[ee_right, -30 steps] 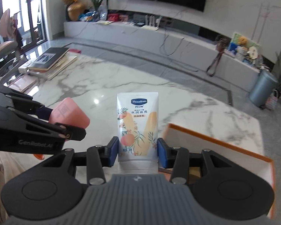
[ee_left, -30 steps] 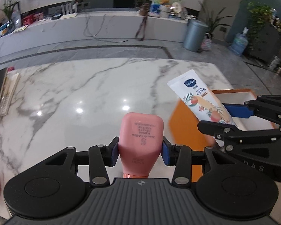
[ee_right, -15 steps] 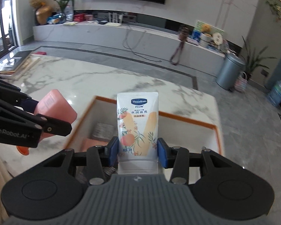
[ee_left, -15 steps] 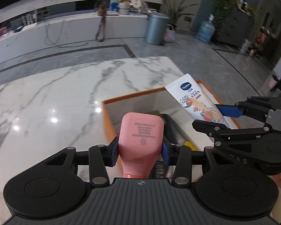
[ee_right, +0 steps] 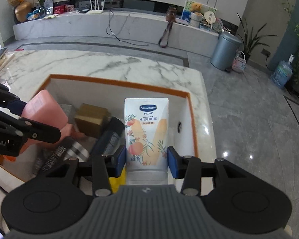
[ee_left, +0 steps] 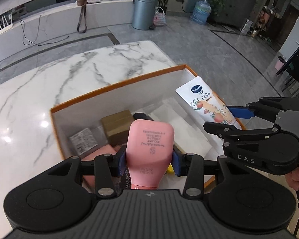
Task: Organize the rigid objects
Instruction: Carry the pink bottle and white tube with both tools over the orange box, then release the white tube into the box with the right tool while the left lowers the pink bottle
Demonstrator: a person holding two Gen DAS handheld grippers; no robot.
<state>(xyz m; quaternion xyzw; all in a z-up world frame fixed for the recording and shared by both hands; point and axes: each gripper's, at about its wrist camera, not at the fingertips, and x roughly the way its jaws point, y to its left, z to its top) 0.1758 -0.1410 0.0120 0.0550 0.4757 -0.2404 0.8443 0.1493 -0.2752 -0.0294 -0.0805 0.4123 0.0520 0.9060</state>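
Jaws clamped, marble table (ee_left: 29,103), grey floor (ee_right: 249,107)

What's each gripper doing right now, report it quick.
Left gripper: shut on the pink body wash bottle, above the orange-rimmed box.
Right gripper: shut on the Vaseline tube, above the same box.

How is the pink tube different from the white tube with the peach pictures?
The pink body-wash tube is plain pink with small print; the white Vaseline tube has a blue logo and peaches. The left gripper holds the pink one, the right gripper the white. Both are above the orange-rimmed box.
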